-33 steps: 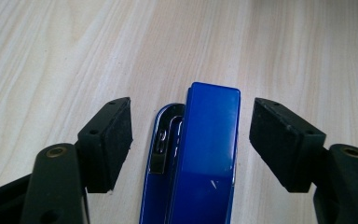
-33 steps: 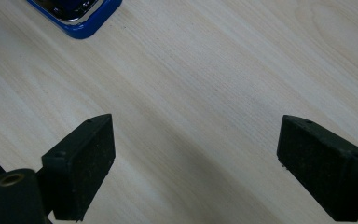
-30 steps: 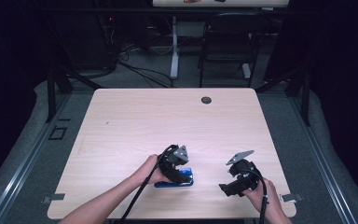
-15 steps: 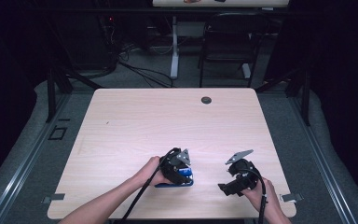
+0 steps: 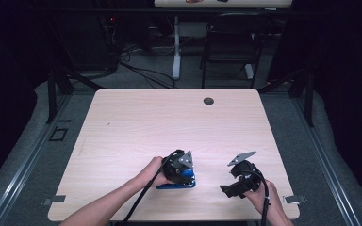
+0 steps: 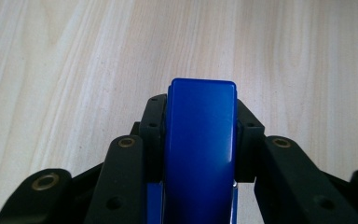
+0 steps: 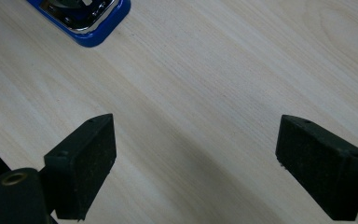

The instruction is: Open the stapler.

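Note:
A blue stapler [image 5: 176, 185] lies flat on the pale wooden table [image 5: 169, 122] near its front edge. My left gripper [image 5: 181, 172] comes down over it from above. In the left gripper view its jaws have just been closing, and both pads [image 6: 153, 135] now press on the sides of the stapler's blue top [image 6: 200, 149]. My right gripper [image 5: 227, 189] rests to the right of the stapler, held low over bare wood. Its jaws stand wide open [image 7: 196, 158] with nothing between them, and the stapler's end [image 7: 81, 18] lies beyond them at the upper left.
A small black round grommet [image 5: 209, 100] sits near the table's far edge. Behind the table stand a dark chair [image 5: 231, 42] and a white post, with cables on the floor. The front right table corner lies close to my right hand.
The left gripper's jaws have drawn in around the blue stapler and now hide more of it from above. Both hands have kept their places.

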